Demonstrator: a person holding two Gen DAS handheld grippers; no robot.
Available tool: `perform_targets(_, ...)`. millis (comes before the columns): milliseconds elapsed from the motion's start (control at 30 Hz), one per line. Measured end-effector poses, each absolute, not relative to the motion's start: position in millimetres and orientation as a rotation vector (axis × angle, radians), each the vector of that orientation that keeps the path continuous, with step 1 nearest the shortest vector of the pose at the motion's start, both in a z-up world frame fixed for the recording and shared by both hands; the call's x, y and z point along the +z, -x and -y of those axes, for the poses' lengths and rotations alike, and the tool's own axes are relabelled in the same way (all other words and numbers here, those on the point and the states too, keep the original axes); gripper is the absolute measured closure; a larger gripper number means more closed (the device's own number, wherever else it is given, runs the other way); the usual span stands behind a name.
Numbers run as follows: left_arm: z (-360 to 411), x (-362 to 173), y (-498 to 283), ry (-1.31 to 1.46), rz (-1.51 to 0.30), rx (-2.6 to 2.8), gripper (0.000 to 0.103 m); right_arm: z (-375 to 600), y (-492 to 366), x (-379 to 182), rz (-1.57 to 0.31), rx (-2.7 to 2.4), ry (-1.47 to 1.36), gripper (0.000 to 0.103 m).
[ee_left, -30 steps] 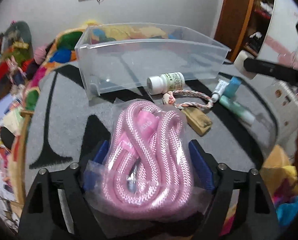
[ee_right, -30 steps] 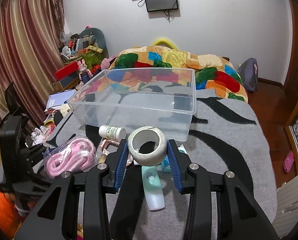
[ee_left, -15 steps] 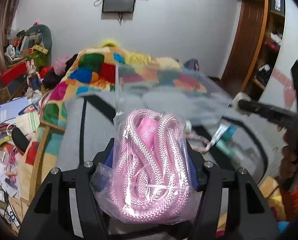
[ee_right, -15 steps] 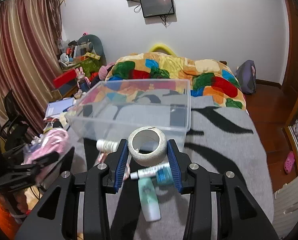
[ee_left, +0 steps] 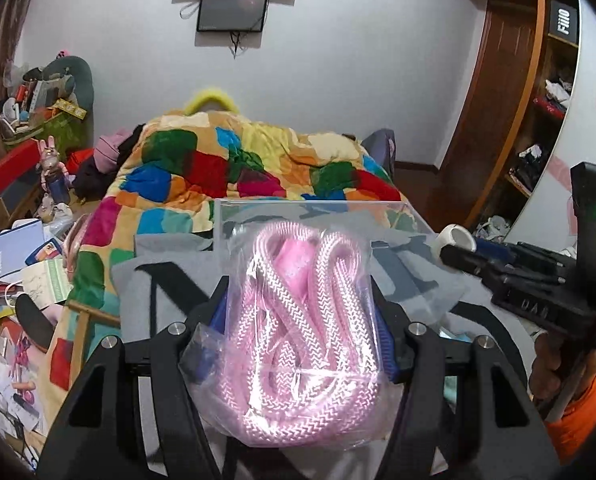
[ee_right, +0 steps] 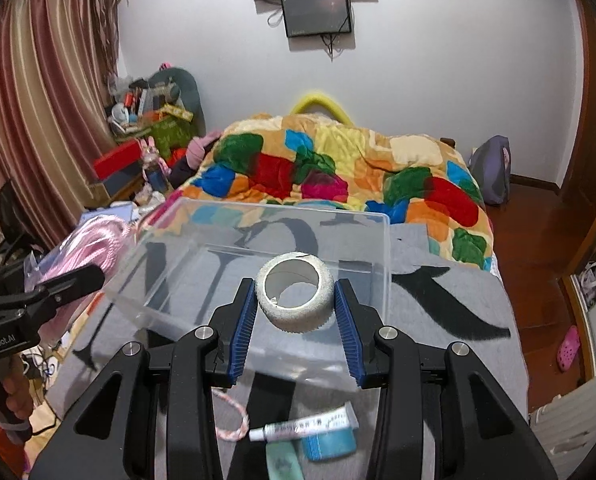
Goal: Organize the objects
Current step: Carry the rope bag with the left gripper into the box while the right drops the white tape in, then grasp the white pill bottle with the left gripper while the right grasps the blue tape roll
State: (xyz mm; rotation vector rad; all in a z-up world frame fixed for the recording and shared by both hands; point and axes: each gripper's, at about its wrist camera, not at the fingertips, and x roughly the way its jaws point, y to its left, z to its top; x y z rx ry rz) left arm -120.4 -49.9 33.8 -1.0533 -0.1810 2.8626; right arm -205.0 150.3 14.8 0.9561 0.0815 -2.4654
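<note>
My left gripper [ee_left: 300,320] is shut on a clear bag of pink rope [ee_left: 302,332], held up in front of the clear plastic bin [ee_left: 310,205]. In the right wrist view the bag of pink rope [ee_right: 94,242] hangs at the bin's left side. My right gripper [ee_right: 296,304] is shut on a white tape roll [ee_right: 295,297], held over the near edge of the clear bin [ee_right: 387,252]. The tape roll [ee_left: 456,236] and right gripper also show at the right of the left wrist view.
The bin stands on a grey blanket with black stripes [ee_right: 450,296]. Below the right gripper lie a small white tube [ee_right: 306,426], a teal bottle [ee_right: 284,460], a blue item [ee_right: 330,446] and a pink-white cord [ee_right: 230,420]. A colourful quilt [ee_right: 338,168] lies behind.
Both grippers have risen and moved forward toward the bin. The rope bag has been lifted off the blanket. The tape roll now hangs over the bin's near edge.
</note>
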Motion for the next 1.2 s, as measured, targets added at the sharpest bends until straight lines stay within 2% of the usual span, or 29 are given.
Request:
perform_targets(33, 49, 32, 129, 1.077, 0.182, 2.850, 0.043, -147, 210, 11, -0.092, -2.455, -0.978, 0.067)
perform_targets(100, 47, 28, 143, 1.114, 0.179, 2.817, 0.073, -140, 218, 3, -0.104, -2.434, -1.019, 0.067)
perform_targets(133, 45, 24, 153, 1.164, 0.172, 2.784, 0.095, -136, 224, -2, -0.118, -2.425, -1.043, 0.067)
perform_targets(333, 47, 1, 178, 1.268, 0.194, 2.739, 0.095, -128, 239, -21, -0.145, -2.389, -1.127, 0.067)
perform_targets(400, 50, 1, 176, 1.251, 0.236, 2.733, 0.091, -126, 241, -24, -0.150, -2.374, -1.139, 0.066)
perform_targets(500, 50, 7, 171, 1.226, 0.233, 2.739, 0.080, -125, 242, -27, -0.173, -2.364, -1.153, 0.066)
perform_targets(667, 39, 25, 154, 1.140, 0.147, 2.781, 0.049, -127, 236, -25, -0.176, -2.355, -1.150, 0.055)
perform_targets(833, 25, 41, 132, 1.073, 0.043, 2.822, 0.039, -135, 222, -15, -0.182, -2.361, -1.105, 0.052)
perform_targets(933, 19, 45, 119, 1.039, -0.005, 2.856, 0.018, -145, 208, -5, -0.180, -2.374, -1.063, 0.047)
perform_targets(1000, 16, 46, 109, 1.016, -0.030, 2.869, 0.016, -153, 200, 0, -0.171, -2.390, -1.035, 0.041)
perform_targets(1133, 10, 39, 98, 1.029, -0.041, 2.852, 0.015, -170, 182, 7, -0.180, -2.427, -0.996, 0.041)
perform_targets(1200, 9, 32, 95, 1.052, -0.032, 2.845, 0.011, -176, 177, 7, -0.179, -2.435, -0.997, 0.038)
